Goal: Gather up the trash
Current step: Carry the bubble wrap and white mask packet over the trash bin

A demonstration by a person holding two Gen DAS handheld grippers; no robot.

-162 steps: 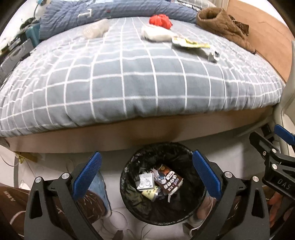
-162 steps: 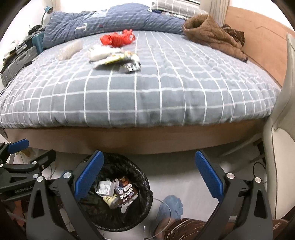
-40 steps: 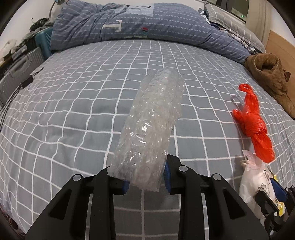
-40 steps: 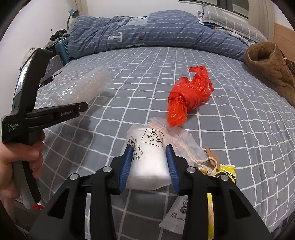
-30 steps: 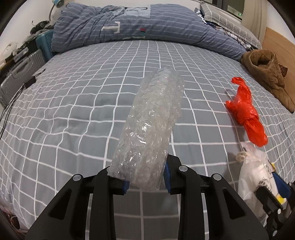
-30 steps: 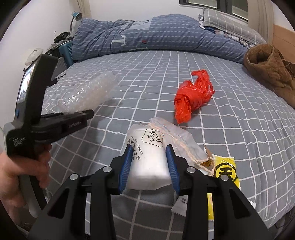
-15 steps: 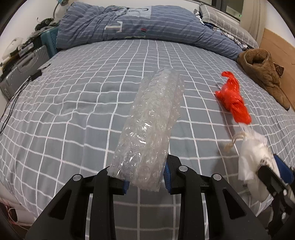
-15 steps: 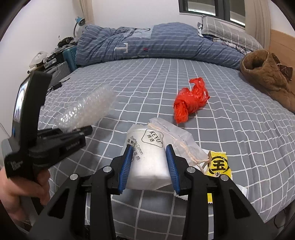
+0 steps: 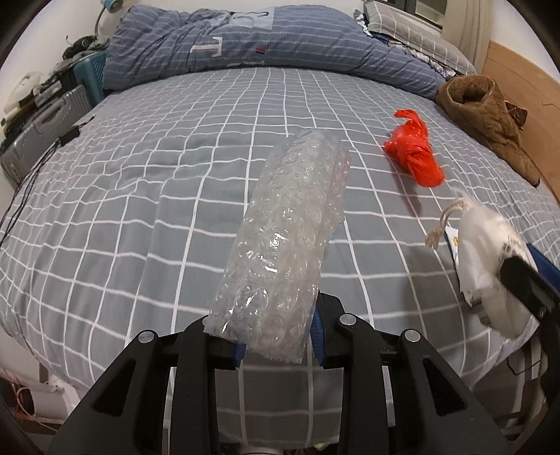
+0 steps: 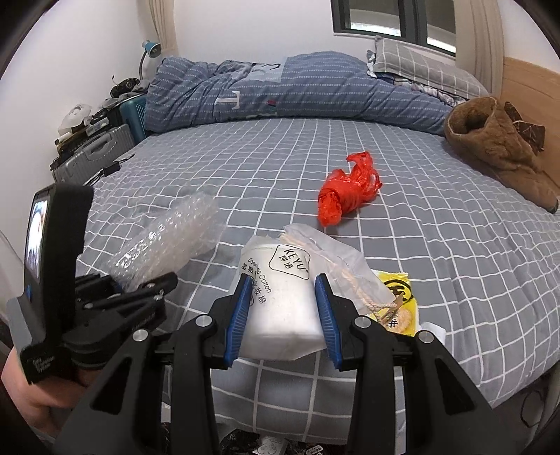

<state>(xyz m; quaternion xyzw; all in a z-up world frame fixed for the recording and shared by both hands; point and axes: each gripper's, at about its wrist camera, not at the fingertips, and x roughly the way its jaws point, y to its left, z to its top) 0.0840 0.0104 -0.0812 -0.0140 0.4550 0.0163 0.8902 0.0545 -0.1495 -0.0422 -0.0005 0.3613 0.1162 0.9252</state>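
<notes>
The left claw is squeezed tight on a roll of bubble wrap, held up over the bed; the right claw is clamped on a white cotton pad bag; a red plastic bag lies on the bed past the white bag; a yellow wrapper lies just beside the white bag.

bed: grey checked cover | wall: white | window: dark-framed, above pillow | headboard: wooden | suitcase: grey, beside bed
</notes>
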